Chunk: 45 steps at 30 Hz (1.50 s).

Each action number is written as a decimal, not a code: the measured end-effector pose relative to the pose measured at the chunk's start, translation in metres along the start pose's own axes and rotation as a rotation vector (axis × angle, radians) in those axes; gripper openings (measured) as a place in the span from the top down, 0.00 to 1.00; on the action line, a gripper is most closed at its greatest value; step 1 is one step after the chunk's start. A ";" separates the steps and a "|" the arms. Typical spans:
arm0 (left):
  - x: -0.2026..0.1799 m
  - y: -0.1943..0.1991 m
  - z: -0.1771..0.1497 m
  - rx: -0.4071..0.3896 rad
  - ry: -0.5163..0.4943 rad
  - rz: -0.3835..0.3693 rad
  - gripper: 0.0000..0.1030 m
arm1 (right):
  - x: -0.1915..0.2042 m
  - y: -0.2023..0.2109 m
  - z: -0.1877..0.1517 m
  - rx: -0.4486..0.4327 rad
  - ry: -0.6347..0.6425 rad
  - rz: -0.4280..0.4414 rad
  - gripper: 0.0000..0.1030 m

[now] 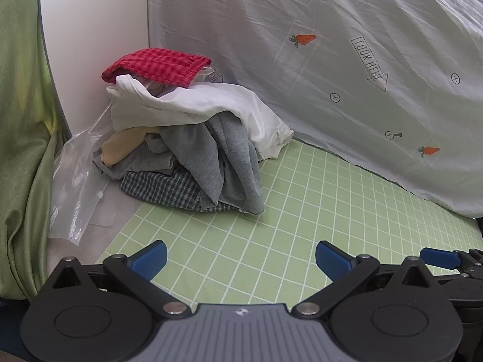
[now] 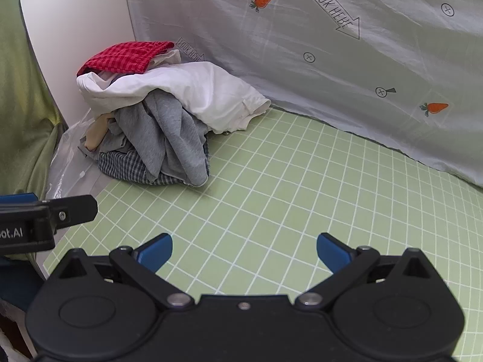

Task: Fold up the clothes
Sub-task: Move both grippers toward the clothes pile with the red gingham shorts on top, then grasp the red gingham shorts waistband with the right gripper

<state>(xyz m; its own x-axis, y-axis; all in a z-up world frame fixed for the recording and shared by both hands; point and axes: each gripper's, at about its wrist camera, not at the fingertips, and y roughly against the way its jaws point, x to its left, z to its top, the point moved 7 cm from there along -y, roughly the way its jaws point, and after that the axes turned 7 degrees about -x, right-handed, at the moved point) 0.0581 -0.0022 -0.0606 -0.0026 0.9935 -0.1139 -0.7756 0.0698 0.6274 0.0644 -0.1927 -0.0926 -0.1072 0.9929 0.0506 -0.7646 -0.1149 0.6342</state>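
A heap of clothes [image 1: 187,138] lies in the far left corner of the green grid mat [image 1: 302,211]. On top is a red checked piece [image 1: 157,65], under it a white garment [image 1: 193,105], then grey knit cloth [image 1: 217,163], a cream piece [image 1: 120,147] and a dark checked piece [image 1: 163,188] at the bottom. The same heap [image 2: 157,114] shows in the right wrist view. My left gripper [image 1: 241,259] is open over bare mat, well short of the heap. My right gripper [image 2: 244,252] is open too, holding nothing. The right gripper's blue fingertip [image 1: 437,258] shows at the left view's right edge.
A pale sheet with carrot prints [image 1: 347,75] hangs along the back. A white panel [image 1: 90,30] and green curtain [image 1: 21,120] close the left side. A clear plastic bag [image 1: 75,187] lies left of the heap. Part of the left gripper [image 2: 45,214] enters the right view.
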 end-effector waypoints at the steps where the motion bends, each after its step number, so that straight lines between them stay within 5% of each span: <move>1: 0.001 -0.001 -0.001 0.003 0.002 0.000 0.00 | 0.000 0.000 -0.001 0.008 -0.001 0.002 0.00; 16: 0.021 -0.026 0.008 0.057 0.075 0.034 0.00 | 0.023 -0.027 0.005 0.071 0.083 0.037 0.00; 23: 0.046 -0.070 0.057 0.037 0.128 0.061 0.00 | 0.061 -0.077 0.059 0.045 0.177 0.086 0.00; 30: 0.110 -0.124 0.149 -0.044 0.275 0.133 0.05 | 0.121 -0.144 0.157 -0.043 0.227 0.124 0.00; 34: 0.144 -0.175 0.187 -0.028 0.285 0.204 0.17 | 0.163 -0.196 0.208 -0.038 0.265 0.168 0.04; 37: 0.174 -0.214 0.195 0.026 0.346 0.251 0.27 | 0.194 -0.238 0.236 -0.013 0.302 0.197 0.18; 40: 0.198 -0.240 0.187 0.078 0.420 0.277 0.30 | 0.221 -0.272 0.233 0.044 0.340 0.240 0.37; 45: 0.232 -0.265 0.166 0.130 0.464 0.355 0.34 | 0.234 -0.286 0.228 0.028 0.384 0.251 0.36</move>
<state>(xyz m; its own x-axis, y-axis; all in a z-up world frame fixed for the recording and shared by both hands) 0.3676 0.2250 -0.1254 -0.5456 0.8172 -0.1860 -0.5933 -0.2199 0.7743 0.4030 0.0791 -0.0862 -0.5191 0.8509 -0.0810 -0.6676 -0.3444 0.6601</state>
